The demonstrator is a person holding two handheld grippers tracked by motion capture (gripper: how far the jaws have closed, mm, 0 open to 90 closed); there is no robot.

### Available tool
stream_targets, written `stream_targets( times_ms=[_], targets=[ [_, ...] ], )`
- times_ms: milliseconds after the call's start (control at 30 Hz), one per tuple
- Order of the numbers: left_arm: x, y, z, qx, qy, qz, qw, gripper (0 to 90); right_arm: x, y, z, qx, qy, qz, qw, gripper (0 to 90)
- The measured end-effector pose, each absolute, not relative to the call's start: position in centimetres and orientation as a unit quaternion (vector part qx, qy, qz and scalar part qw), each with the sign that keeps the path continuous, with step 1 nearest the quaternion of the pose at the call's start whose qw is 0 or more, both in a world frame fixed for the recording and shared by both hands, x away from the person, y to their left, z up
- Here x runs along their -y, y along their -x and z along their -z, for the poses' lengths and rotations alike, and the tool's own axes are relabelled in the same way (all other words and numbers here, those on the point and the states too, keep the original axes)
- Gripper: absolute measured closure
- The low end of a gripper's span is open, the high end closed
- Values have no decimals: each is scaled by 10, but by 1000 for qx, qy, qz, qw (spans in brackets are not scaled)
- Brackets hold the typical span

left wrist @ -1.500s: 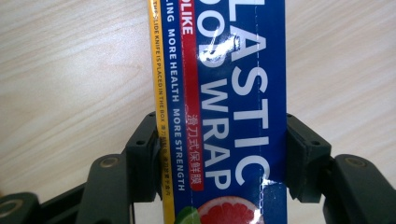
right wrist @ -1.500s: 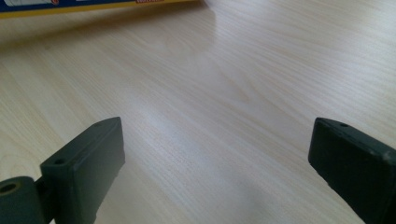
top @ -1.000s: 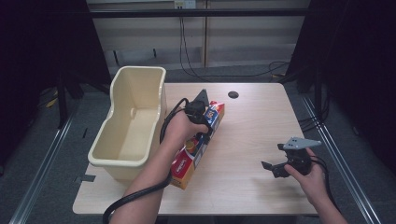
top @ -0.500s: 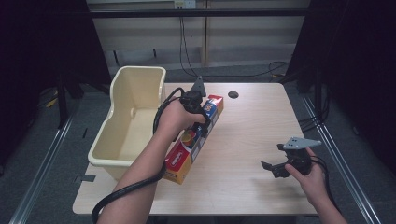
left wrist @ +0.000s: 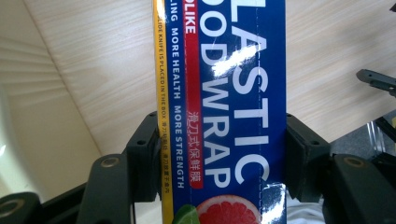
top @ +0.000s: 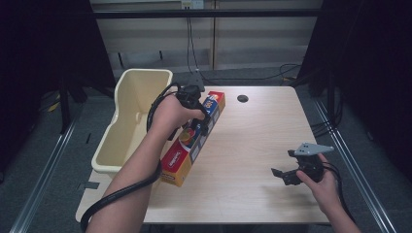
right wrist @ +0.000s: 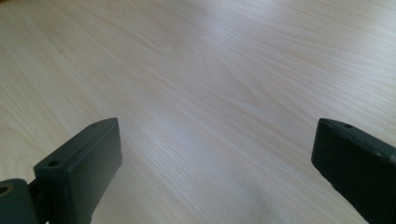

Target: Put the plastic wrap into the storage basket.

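Here the left tongs (left wrist: 219, 163) pinch the plastic wrap box (top: 194, 138) across its width, the box lying lengthwise on the surface (top: 252, 145) beside the cream bin (top: 131, 121). At four o'clock, the right tongs (top: 286, 175) hover spread apart.

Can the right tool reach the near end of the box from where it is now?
Probably yes. The right tool is open, and only bare table lies between it and the box.
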State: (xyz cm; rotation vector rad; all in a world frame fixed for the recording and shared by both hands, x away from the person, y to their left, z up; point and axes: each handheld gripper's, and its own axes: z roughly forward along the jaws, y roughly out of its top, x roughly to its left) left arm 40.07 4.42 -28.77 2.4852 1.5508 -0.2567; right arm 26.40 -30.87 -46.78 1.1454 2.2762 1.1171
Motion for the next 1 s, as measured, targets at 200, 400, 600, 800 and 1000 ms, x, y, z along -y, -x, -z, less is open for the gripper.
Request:
stream_targets(
  times_ms=[200,400,600,800,1000],
  targets=[
    [-52,-401,275,-530,-838,82,101,410,309,-264,467,-801,-411,-393,184,16],
    [-60,-401,262,-537,-833,79,104,410,310,-264,467,-802,-409,-394,185,17],
    [-69,-402,254,-542,-830,77,108,409,310,-264,467,-802,-409,-395,185,16],
    [-78,-403,247,-549,-825,74,109,410,310,-264,467,-802,-410,-394,184,16],
    [-87,-403,239,-558,-818,73,114,410,310,-264,467,-802,-409,-394,185,16]
  ],
)
